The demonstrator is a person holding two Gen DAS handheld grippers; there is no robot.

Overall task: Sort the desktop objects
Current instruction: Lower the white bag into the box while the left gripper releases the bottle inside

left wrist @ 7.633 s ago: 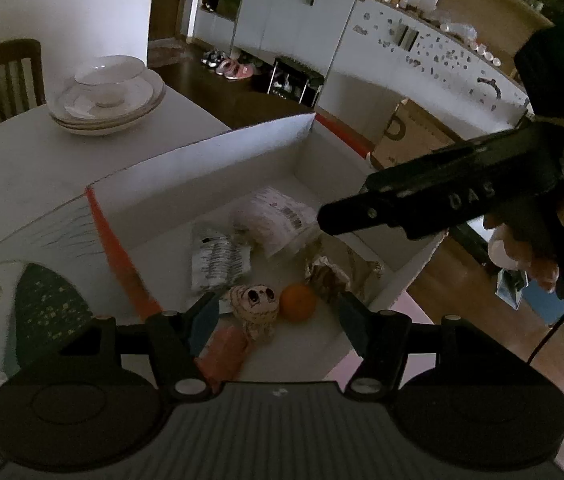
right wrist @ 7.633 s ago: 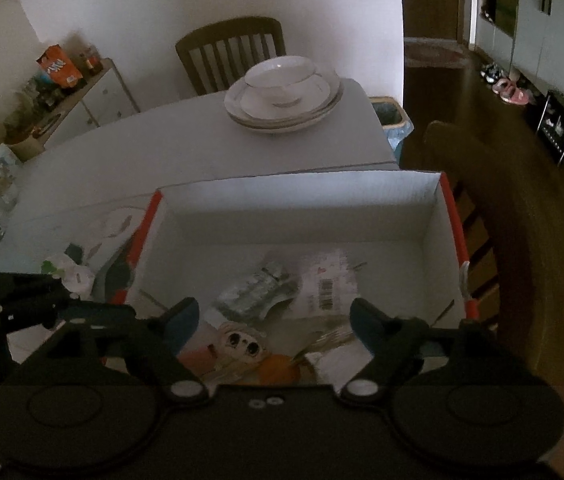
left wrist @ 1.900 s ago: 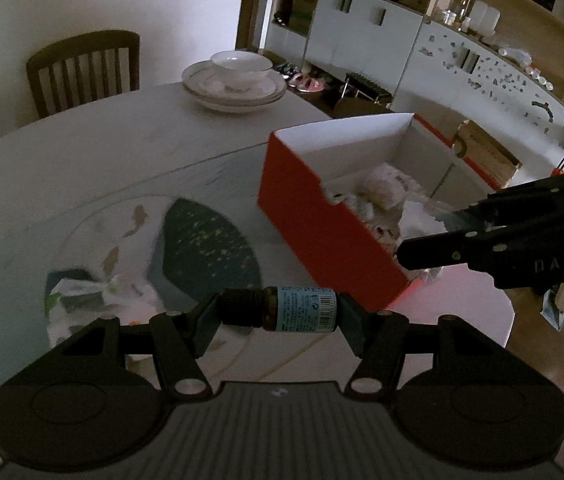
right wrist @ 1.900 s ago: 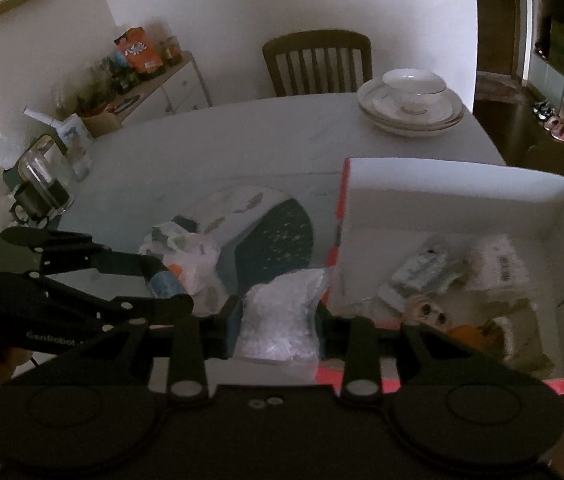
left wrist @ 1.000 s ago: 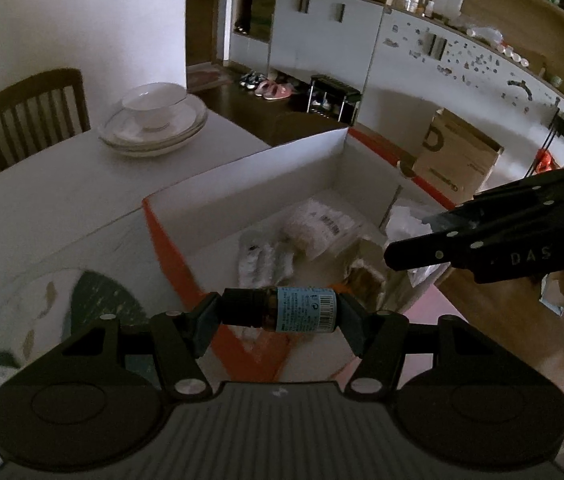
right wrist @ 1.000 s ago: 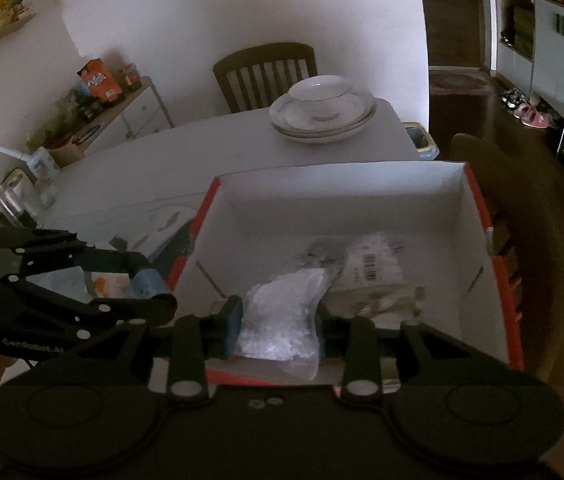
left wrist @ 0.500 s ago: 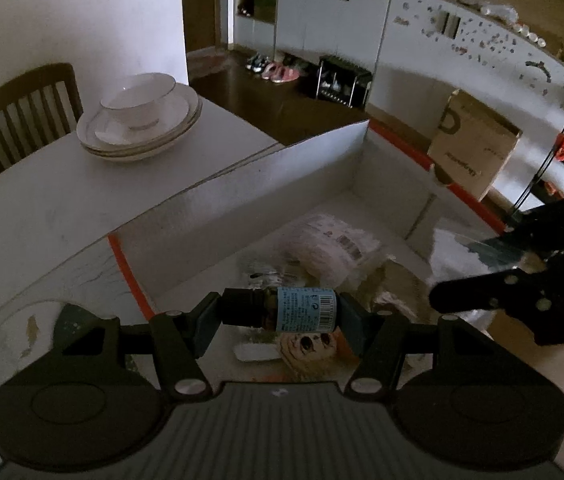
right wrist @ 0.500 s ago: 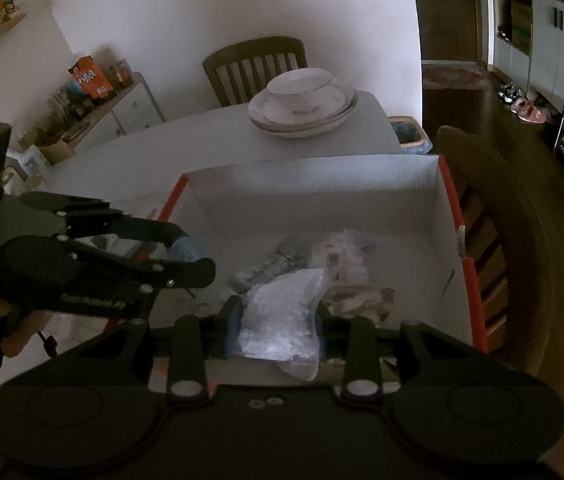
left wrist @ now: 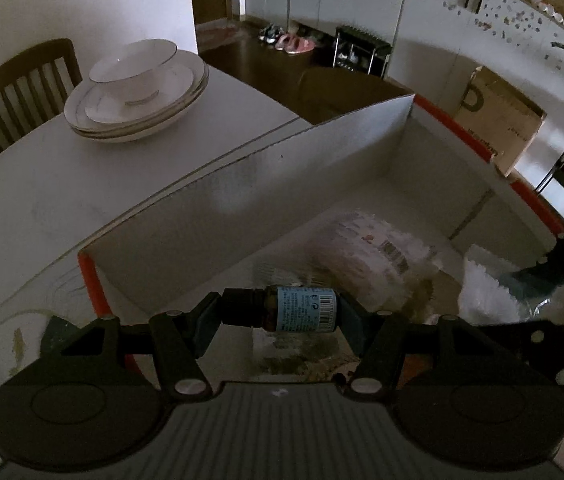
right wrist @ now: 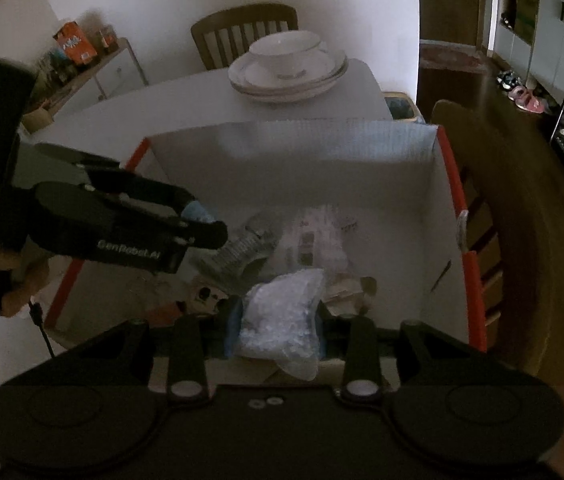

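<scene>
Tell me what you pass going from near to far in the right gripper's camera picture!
Right gripper squeezing the crinkly plastic bag → packets in the box → the box's far wall → stacked plates with a bowl → wooden chair.

The left gripper [left wrist: 280,316] was black, with two broad round discs at the lower left and lower right of its own view, a ribbed grey panel between them, and silver screws at the finger pivots. Its fingers [left wrist: 206,322] carried dull blue pads. At the left of the right wrist view its dark body bore pale lettering reading "GenRobot.AI", and a thin black cable hung below. The right gripper [right wrist: 278,334] was likewise black, with round discs, silver screws and blue pads [right wrist: 232,330].
</scene>
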